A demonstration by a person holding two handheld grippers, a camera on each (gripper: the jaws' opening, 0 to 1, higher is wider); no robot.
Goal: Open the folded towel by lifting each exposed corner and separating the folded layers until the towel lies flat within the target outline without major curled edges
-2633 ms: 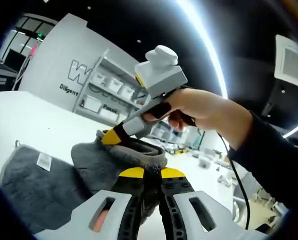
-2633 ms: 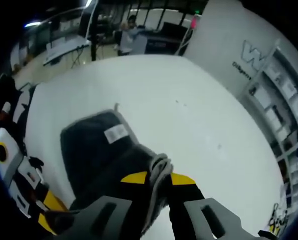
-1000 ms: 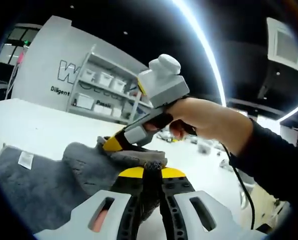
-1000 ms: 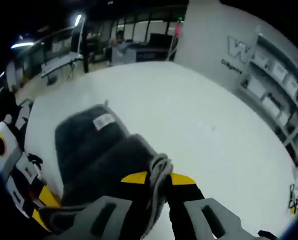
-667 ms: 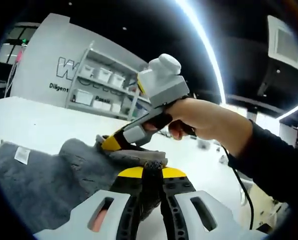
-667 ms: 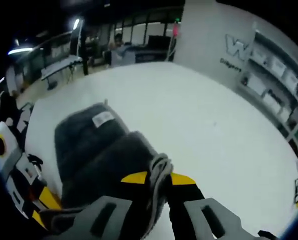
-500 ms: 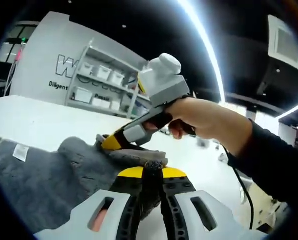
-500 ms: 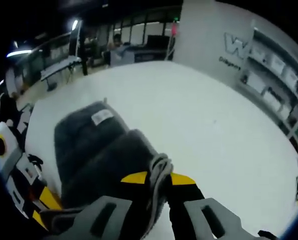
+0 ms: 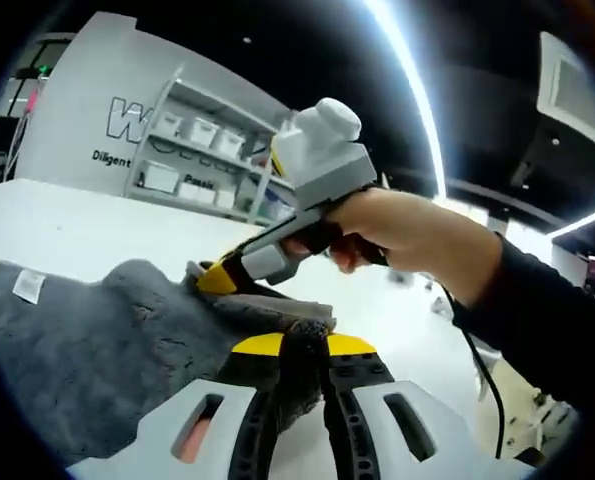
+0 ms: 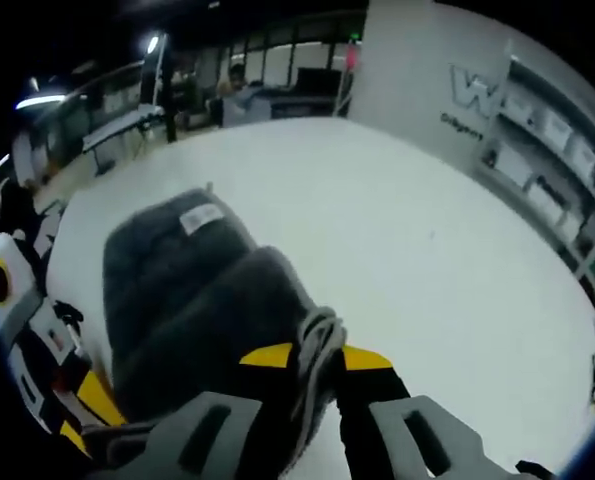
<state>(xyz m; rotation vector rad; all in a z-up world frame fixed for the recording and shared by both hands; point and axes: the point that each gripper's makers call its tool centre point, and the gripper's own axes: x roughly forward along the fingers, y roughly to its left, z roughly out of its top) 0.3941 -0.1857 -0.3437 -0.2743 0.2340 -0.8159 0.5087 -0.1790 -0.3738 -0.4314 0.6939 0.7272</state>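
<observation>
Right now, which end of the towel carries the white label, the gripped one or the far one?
The far end: the white label lies there, away from both grippers.

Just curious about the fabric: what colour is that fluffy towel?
The fluffy terry towel is dark grey, with a small white label; the right gripper view shows it best.

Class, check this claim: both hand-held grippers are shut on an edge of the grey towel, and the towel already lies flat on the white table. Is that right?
Not quite. The grips are right: the left hand-held gripper and right hand-held gripper are each shut on the grey towel's edge. But the towel is not flat: the right gripper view shows it lifted and bunched up from the white table towards the jaws.
</observation>
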